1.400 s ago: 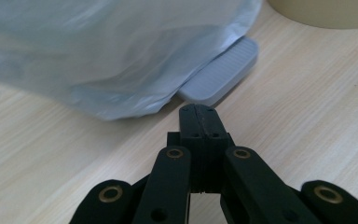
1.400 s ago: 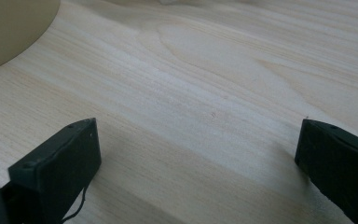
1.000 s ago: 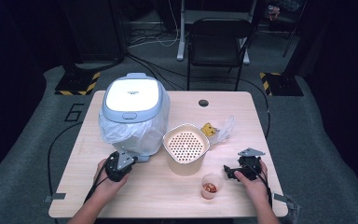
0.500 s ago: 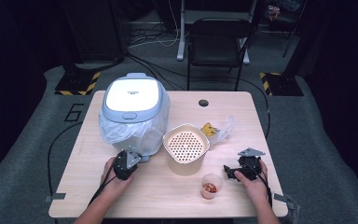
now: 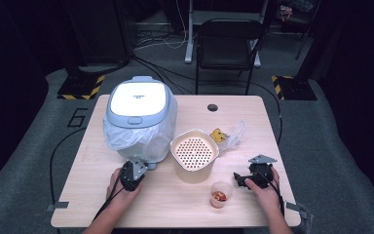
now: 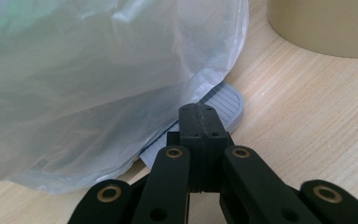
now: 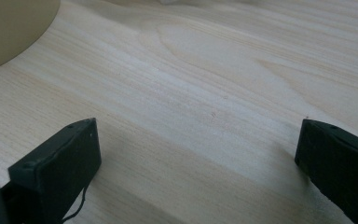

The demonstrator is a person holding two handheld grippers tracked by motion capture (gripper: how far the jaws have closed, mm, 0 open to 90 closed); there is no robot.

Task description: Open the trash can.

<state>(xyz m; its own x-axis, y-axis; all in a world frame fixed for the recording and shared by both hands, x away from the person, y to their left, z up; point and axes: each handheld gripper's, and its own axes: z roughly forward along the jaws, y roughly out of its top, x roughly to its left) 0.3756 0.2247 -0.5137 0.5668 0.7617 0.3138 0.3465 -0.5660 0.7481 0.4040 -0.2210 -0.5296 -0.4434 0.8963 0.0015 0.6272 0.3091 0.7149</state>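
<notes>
The rice cooker (image 5: 139,114), white-lidded and wrapped in a clear plastic bag (image 5: 126,139), serves as the landmark on the wooden table (image 5: 185,209). Just in front of its near right corner sits the left gripper (image 5: 139,168), held in the person's left hand (image 5: 121,187); in the left gripper view its black jaws are clenched flat together with nothing between them, their tips close to a grey ribbed foot (image 6: 221,105) that pokes out from under the bag's crumpled hem (image 6: 121,93). Whether the tips touch that foot cannot be told. Right of the cooker, and nearly touching the bag, stands a beige pot with a perforated insert (image 5: 194,153). Behind that pot, farther right of the cooker, lies a small clear bag with something yellow in it (image 5: 224,135). In front of the pot and well to the cooker's right stands a small clear cup with red pieces inside (image 5: 220,194). Farthest from the cooker, near the table's right edge, the right gripper (image 5: 238,179) rests in the person's right hand (image 5: 265,187), pointing toward the cup; in the right gripper view its jaws stand released and wide apart over bare wood.
</notes>
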